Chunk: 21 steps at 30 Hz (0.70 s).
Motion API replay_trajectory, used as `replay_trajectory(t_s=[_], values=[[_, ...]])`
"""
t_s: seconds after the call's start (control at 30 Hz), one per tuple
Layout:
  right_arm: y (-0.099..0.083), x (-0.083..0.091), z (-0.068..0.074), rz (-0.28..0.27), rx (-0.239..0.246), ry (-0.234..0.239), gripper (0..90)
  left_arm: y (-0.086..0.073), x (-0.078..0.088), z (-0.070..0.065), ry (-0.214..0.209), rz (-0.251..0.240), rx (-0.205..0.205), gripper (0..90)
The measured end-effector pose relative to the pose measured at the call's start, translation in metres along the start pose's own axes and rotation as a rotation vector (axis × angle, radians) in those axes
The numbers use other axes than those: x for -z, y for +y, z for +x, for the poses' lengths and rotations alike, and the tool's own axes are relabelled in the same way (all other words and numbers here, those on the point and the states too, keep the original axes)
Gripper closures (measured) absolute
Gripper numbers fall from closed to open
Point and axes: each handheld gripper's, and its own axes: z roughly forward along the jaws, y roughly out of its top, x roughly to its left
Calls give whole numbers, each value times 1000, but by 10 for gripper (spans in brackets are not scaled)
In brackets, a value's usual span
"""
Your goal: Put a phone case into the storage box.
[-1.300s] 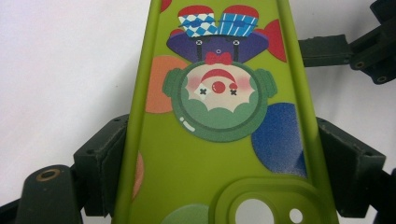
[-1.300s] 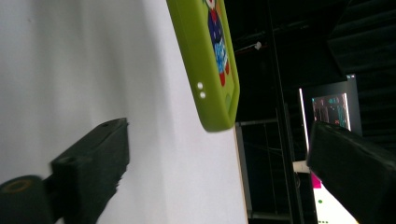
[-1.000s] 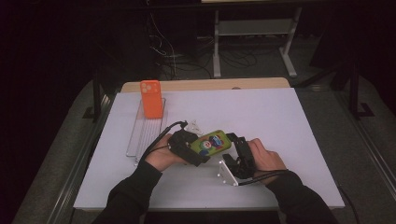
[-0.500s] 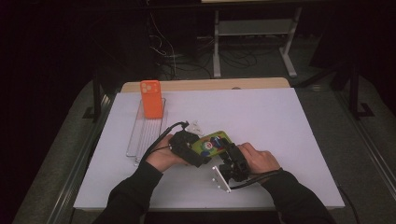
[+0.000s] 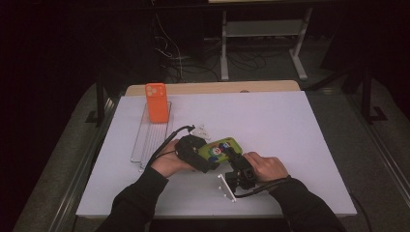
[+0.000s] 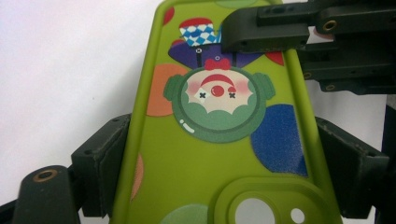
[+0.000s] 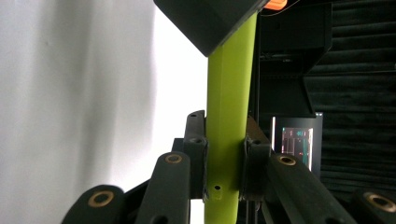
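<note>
The green case (image 5: 218, 148) hangs just above the table (image 5: 300, 145), in front of and to the right of the rack (image 5: 151, 140) holding the orange case (image 5: 157, 102). The left gripper (image 6: 219, 154) clamps its long sides; the right gripper (image 7: 225, 154), jaws just closing, pinches one end edge. Both grips should stay firm so the handover does not twist.
</note>
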Motion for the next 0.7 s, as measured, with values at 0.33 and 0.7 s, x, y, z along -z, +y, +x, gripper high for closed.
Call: replay_trajectory(t_s=[0.33,0.7], values=[[-9,-4,-6,50,-106,39,755,0,24,8,-10,-81,8,0],[-36,-10,-26,76,-506,133,755,-3,37,21,42,-146,31,0]])
